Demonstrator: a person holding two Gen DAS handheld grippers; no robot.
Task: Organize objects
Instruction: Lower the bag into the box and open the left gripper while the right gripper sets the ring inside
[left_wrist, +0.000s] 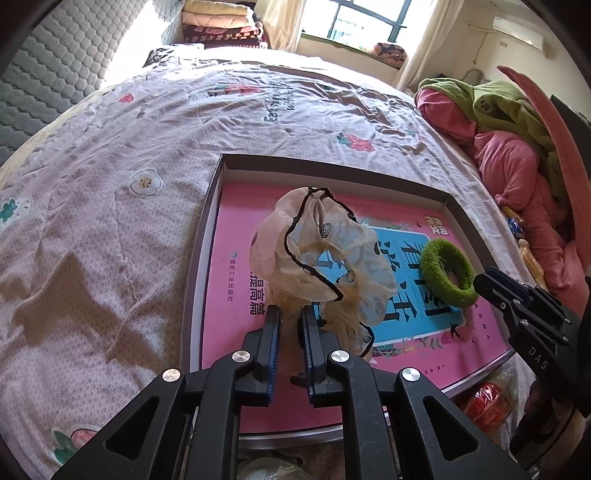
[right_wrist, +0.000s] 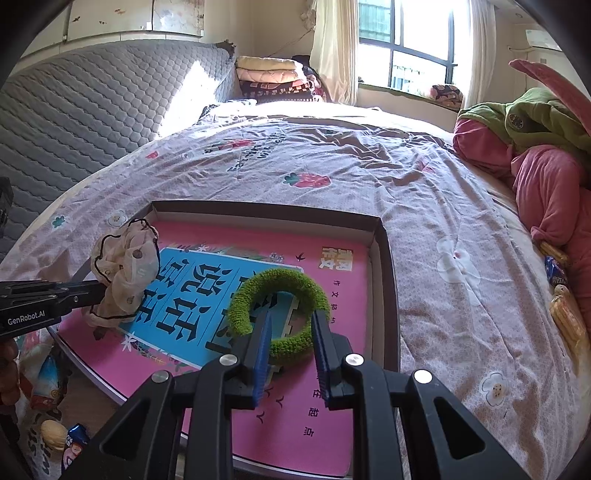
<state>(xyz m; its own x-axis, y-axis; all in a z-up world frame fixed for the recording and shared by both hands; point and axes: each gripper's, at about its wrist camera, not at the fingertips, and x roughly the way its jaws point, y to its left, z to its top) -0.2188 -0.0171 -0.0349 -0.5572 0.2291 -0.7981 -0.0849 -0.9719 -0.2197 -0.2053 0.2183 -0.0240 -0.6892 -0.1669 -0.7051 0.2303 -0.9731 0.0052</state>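
Pinching a sheer scrunchie (left_wrist: 317, 254), left gripper (left_wrist: 291, 317), right gripper (right_wrist: 291, 325) clamping green scrunchie (right_wrist: 280, 310), seen only right-view.

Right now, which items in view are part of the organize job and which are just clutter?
In the job:
- sheer scrunchie, clamped in left gripper
- green scrunchie, ring pinched by right gripper
- box tray with pink book inside

Lying about:
- pink and green clothes
- folded blankets
- snack packets
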